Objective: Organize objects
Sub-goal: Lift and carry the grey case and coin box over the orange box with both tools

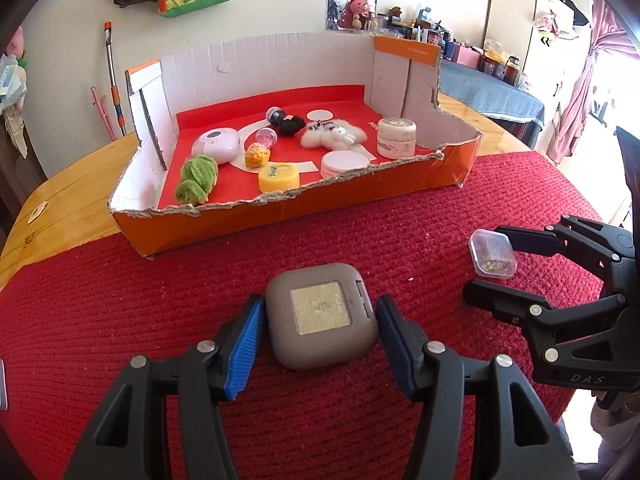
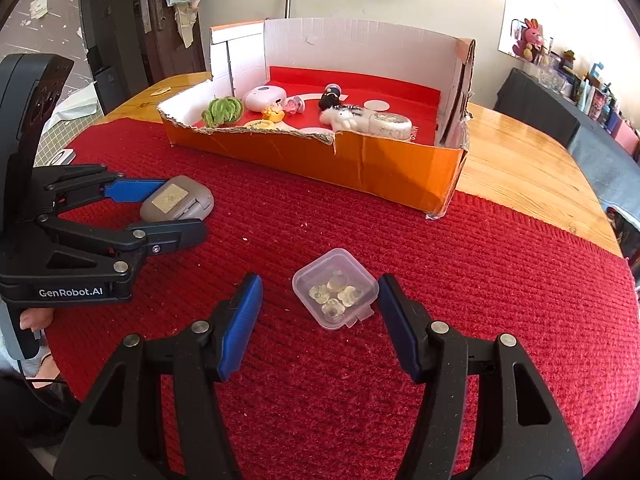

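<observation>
Your left gripper point(image 1: 320, 344) sits low over the red mat point(image 1: 360, 220), on the near side of the orange box point(image 1: 280, 216), with the grey case point(image 1: 322, 316) right between its blue pads. The left pad looks like it's touching the case's edge, the right one is just beside it, so I can't tell if you're actually squeezing it. The case lies flat on the mat either way.

Your right gripper point(image 2: 320, 320) is further along the box's front wall, toward its right-hand end. Its jaws stand apart around the clear tub point(image 2: 335, 289), with mat showing on both sides of the tub, so nothing is gripped there. The tub holds a few small pale round bits and rests on the mat.

Inside the box, on its red floor: a green plush point(image 1: 198, 179) at the left end, a yellow tin point(image 1: 279, 178) by the torn front wall, a white plush point(image 1: 334, 136) mid-box, and a white jar point(image 1: 396, 136) at the right end.
</observation>
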`<control>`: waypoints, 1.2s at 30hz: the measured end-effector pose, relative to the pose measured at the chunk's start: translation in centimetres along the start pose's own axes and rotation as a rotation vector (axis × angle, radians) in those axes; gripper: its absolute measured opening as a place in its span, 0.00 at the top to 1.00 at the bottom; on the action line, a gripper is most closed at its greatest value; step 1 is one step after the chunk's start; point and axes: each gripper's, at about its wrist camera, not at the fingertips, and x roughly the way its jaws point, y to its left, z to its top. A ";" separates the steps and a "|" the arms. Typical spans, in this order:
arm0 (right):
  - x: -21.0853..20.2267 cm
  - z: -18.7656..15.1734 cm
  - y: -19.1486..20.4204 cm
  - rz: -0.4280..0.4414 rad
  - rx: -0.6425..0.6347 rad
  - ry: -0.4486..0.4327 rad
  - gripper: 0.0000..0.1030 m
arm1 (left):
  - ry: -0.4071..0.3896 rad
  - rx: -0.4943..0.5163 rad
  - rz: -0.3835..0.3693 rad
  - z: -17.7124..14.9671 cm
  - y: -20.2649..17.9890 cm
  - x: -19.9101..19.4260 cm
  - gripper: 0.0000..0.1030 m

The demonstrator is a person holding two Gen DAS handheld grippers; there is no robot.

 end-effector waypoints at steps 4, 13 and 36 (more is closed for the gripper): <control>-0.1 -0.2 -0.3 0.001 0.014 -0.012 0.44 | -0.010 0.007 0.001 -0.1 -0.1 0.0 0.46; -1.8 0.1 -0.3 0.023 0.022 -0.073 0.61 | -0.082 0.022 -0.023 0.5 -0.6 -3.0 0.46; -4.5 7.6 0.0 0.028 -0.022 -0.142 0.60 | -0.149 -0.021 -0.069 8.3 1.8 -5.4 0.46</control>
